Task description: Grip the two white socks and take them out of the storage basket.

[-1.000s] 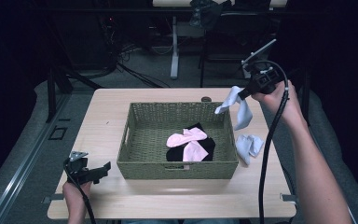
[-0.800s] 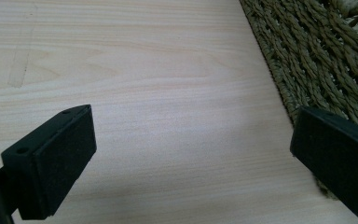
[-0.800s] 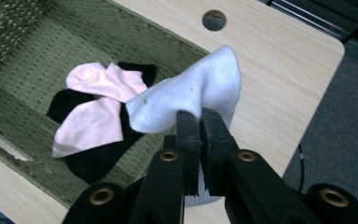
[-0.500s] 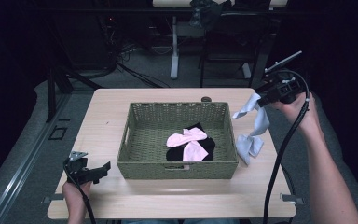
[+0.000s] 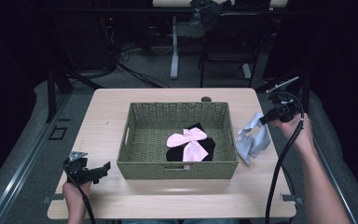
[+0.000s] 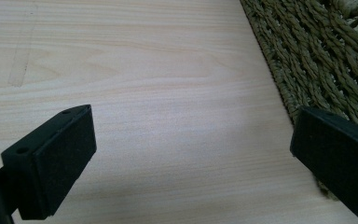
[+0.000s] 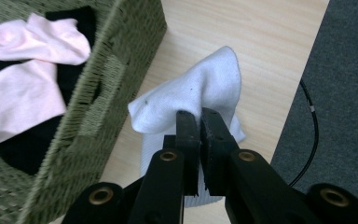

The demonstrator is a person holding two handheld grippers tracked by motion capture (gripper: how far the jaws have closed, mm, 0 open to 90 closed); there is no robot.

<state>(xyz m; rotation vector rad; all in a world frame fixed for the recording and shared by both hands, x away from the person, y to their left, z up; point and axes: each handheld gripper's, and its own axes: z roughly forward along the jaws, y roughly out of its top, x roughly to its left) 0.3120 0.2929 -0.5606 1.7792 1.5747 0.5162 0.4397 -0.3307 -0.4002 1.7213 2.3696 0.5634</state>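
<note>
A woven basket stands mid-table and holds pink socks lying on black socks. To its right my right gripper is shut on a white sock and holds it above the table, over a second white sock lying by the basket's right wall. In the right gripper view the jaws pinch the white sock beside the basket, with the pink socks inside. My left gripper rests open near the table's front left, its pads wide apart by the basket.
The wooden table has bare room left of the basket and along its front edge. A small dark disc lies behind the basket. Dark floor, cables and chair legs surround the table; a black cable runs over the grey floor at right.
My right gripper has carried the white sock rightward and lower, away from the basket's far right corner toward the table's right edge. The left gripper has stayed put.
</note>
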